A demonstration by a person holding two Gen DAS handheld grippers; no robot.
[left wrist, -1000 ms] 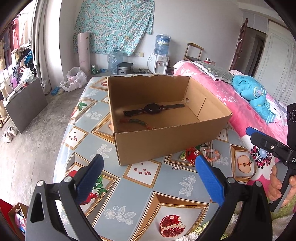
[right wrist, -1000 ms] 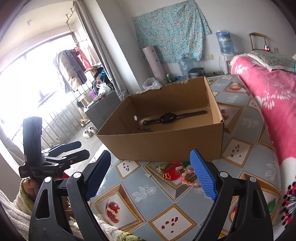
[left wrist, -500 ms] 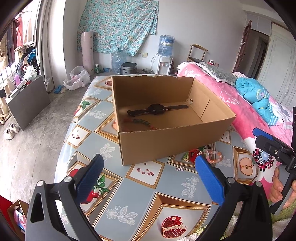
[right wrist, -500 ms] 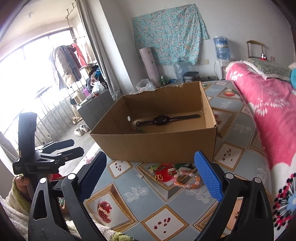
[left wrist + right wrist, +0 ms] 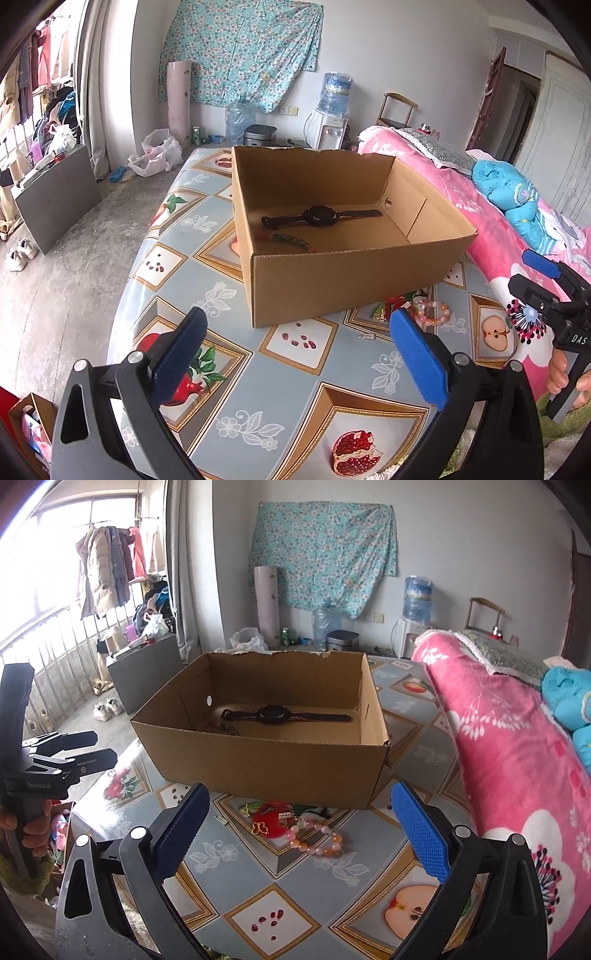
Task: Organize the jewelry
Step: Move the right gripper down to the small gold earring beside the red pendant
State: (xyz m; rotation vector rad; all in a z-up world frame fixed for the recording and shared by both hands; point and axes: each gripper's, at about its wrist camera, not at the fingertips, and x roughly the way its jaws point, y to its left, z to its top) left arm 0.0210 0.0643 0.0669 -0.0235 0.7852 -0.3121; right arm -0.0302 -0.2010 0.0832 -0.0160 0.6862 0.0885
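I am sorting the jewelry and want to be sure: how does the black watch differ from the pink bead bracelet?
The black watch lies inside the cardboard box, strap stretched out straight; the pink bead bracelet lies outside on the tablecloth, in front of the box, curled into a loop. The watch is dark, the bracelet pale pink and orange. Neither is held.

Right tongs [image 5: 297, 834] have just been opening and now sit wide apart with nothing between them, hanging over a pink bead bracelet [image 5: 317, 838] and a red charm [image 5: 271, 819] on the fruit-print counter [image 5: 273, 919]. Just behind those is the cardboard box [image 5: 269, 760] with a black watch [image 5: 275, 713] lying flat inside. Left tongs [image 5: 70, 749] show at the left edge, blades close together.
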